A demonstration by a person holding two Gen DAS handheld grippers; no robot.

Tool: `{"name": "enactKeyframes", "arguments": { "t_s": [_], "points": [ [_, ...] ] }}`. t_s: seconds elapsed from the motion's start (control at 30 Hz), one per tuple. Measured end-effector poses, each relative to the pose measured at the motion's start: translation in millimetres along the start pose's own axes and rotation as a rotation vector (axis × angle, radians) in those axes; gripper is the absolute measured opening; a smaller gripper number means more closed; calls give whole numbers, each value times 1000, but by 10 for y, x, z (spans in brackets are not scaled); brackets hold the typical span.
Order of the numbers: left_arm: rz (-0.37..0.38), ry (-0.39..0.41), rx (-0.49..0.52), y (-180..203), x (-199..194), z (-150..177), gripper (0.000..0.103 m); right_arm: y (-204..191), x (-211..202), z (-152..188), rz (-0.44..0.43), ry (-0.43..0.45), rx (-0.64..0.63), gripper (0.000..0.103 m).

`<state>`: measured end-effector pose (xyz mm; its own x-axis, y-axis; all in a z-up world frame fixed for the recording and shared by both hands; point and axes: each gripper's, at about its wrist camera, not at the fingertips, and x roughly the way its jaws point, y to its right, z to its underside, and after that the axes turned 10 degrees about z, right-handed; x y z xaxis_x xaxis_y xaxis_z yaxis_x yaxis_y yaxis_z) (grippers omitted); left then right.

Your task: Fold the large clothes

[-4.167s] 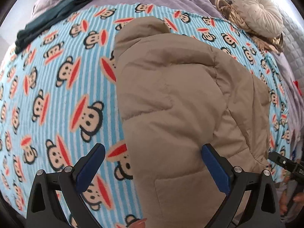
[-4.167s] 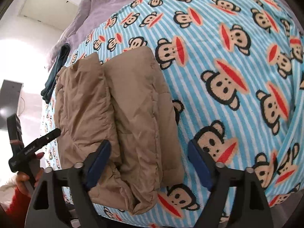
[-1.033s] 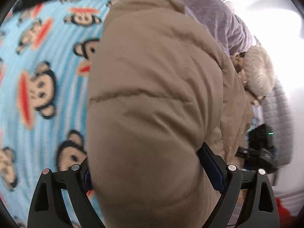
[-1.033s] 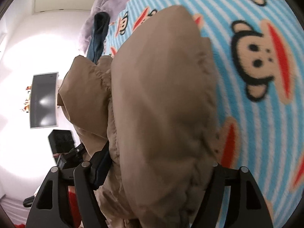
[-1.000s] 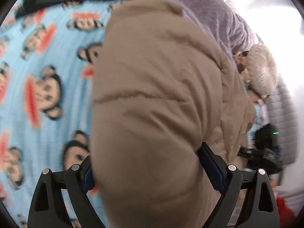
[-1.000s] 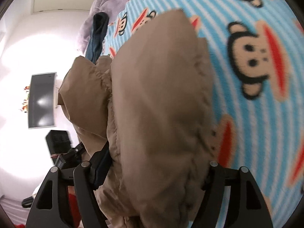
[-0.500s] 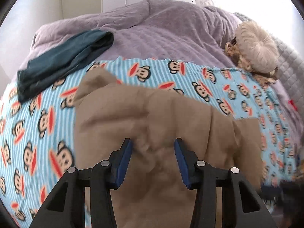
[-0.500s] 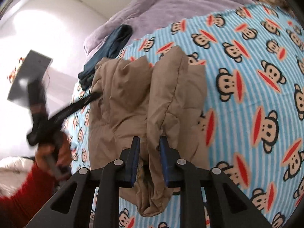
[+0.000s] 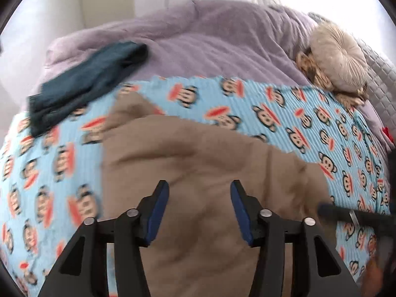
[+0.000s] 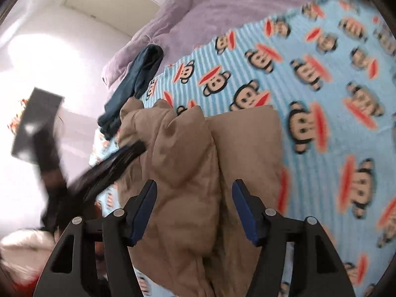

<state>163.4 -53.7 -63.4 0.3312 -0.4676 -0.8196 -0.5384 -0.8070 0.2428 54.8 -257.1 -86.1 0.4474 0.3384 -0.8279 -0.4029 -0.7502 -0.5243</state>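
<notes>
both the left tongs (image 9: 199, 206) and right tongs (image 10: 194, 208) hang released over the tan puffer jacket (image 10: 198, 163) on the bed (image 9: 284, 113); it looks light, soft and springy, best pinched at a quilted seam or hem.

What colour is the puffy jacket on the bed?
Tan-brown jacket, clearest in the left wrist view.
</notes>
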Motion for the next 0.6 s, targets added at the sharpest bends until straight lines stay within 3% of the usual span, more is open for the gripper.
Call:
{"name": "enactKeyframes", "arguments": {
  "t_s": [0.07, 0.1, 0.13, 0.27, 0.3, 0.5, 0.6],
  "points": [
    [-25, 17, -36, -207, -219, 197, 54, 45, 223, -106, -62, -51, 62, 62],
    [-37, 17, -45, -275, -265, 267, 54, 53, 358, -151, -91, -81, 87, 50],
    [-57, 14, -54, -354, -311, 367, 54, 39, 404, -162, -78, -87, 81, 16],
    [-82, -57, -89, -548, -255, 793, 54, -88, 574, -136, 195, -44, -125, 11],
    [-73, -48, -101, -545, -240, 869, 54, -52, 624, -122, 219, -48, -137, 9],
    [-46, -47, -150, -429, -21, 926, 54, 283, 826, -167, 172, -52, -73, 6],
    [-68, -50, -136, -383, -11, 903, 54, 413, 852, -185, 141, -62, -23, 6]
  ]
}}
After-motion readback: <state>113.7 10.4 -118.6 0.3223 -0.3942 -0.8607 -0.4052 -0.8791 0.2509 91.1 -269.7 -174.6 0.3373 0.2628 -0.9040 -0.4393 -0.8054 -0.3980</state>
